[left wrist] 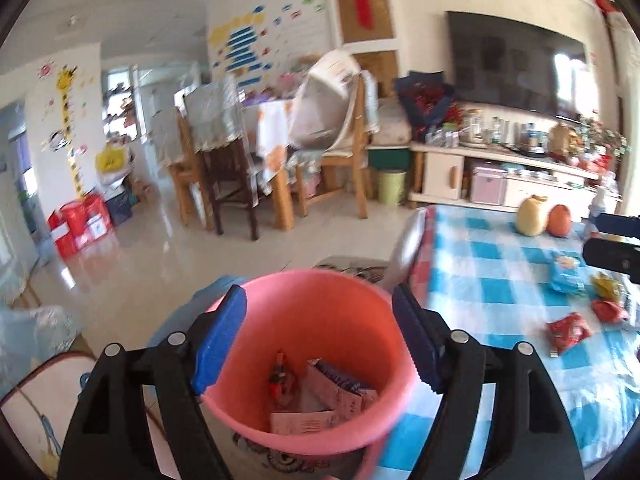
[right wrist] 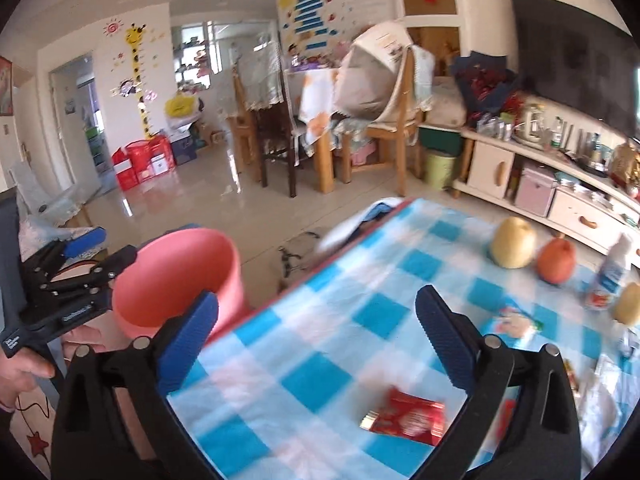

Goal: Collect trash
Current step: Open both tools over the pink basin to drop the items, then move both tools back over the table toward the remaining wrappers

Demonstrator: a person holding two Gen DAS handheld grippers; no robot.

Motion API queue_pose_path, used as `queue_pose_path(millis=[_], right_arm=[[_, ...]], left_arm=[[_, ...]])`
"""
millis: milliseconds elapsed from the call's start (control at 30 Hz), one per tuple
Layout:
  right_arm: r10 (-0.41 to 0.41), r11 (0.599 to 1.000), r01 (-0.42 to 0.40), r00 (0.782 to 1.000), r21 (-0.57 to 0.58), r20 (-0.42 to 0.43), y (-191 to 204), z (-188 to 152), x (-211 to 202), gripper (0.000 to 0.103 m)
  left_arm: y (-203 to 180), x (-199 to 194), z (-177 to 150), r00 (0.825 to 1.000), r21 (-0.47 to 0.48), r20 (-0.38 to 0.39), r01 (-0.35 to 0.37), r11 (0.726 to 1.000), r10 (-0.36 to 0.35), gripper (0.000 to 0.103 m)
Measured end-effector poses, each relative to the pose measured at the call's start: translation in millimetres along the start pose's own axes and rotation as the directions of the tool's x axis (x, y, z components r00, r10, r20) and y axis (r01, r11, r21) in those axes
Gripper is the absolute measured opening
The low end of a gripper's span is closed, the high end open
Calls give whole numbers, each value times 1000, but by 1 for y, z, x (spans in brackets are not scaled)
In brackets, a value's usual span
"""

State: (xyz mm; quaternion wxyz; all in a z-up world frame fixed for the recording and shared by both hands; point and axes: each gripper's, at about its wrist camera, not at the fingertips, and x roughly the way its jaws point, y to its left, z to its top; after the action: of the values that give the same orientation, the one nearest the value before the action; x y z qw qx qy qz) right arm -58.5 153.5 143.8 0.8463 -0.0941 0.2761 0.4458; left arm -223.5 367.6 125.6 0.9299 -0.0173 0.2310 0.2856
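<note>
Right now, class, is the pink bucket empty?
No: the pink bucket has wrappers lying at its bottom in the left wrist view.

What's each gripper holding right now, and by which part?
Left gripper holds the pink bucket, its fingers clamped on opposite outer sides just below the rim. Right gripper is open, holding nothing, above the red wrapper.

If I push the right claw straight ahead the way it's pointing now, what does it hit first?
Most likely the blue-and-white checked tablecloth. The open right claw tilts down over it, with the red foil snack wrapper lying low between its fingers, probably met first. Depth is hard to judge here.
</note>
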Motion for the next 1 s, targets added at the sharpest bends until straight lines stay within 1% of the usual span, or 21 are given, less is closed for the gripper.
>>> queue_pose_path(millis=[133, 200, 233, 300, 400, 500, 567, 633, 733, 900, 1000], right_arm=[[-55, 998, 55, 998, -2, 6, -24, -13, -23, 99], [-99, 995, 99, 995, 8, -1, -34, -22, -34, 99], [-110, 994, 111, 994, 19, -7, -39, -27, -38, 99], [-116, 992, 117, 993, 52, -21, -53, -38, -45, 99], [-142, 986, 144, 989, 78, -29, -70, -55, -53, 99], [-138, 986, 143, 989, 91, -57, -83, -69, -55, 99], [-145, 984, 149, 988, 102, -48, -95, -77, -59, 99], [-154, 982, 158, 987, 98, -45, -99, -81, -63, 99], [-181, 980, 183, 983, 84, -29, -109, -83, -71, 99], [-164, 976, 168, 986, 139, -41, -140, -87, -79, 99], [-173, 970, 177, 984, 166, -43, -160, -91, -85, 99]], left_arm=[[-36, -13, 8, 995, 9, 23, 92, 996, -92, 75], [-51, -17, 11, 990, 4, 23, 140, 990, -140, 75], [-60, -19, 13, 985, -5, 21, 169, 986, -169, 75], [-76, -22, 15, 980, -12, 17, 197, 980, -197, 75], [-102, -25, 16, 974, -6, -8, 228, 974, -228, 75], [-127, -30, 13, 968, 25, -29, 251, 968, -251, 75], [-142, -33, 10, 962, 43, -48, 271, 961, -269, 75], [-159, -32, 8, 954, 49, -80, 292, 955, -288, 75], [-179, -32, 4, 947, 55, -107, 308, 950, -301, 75], [-208, -30, -3, 939, 82, -146, 326, 942, -312, 75], [-230, -28, -8, 926, 95, -172, 354, 930, -335, 75]])
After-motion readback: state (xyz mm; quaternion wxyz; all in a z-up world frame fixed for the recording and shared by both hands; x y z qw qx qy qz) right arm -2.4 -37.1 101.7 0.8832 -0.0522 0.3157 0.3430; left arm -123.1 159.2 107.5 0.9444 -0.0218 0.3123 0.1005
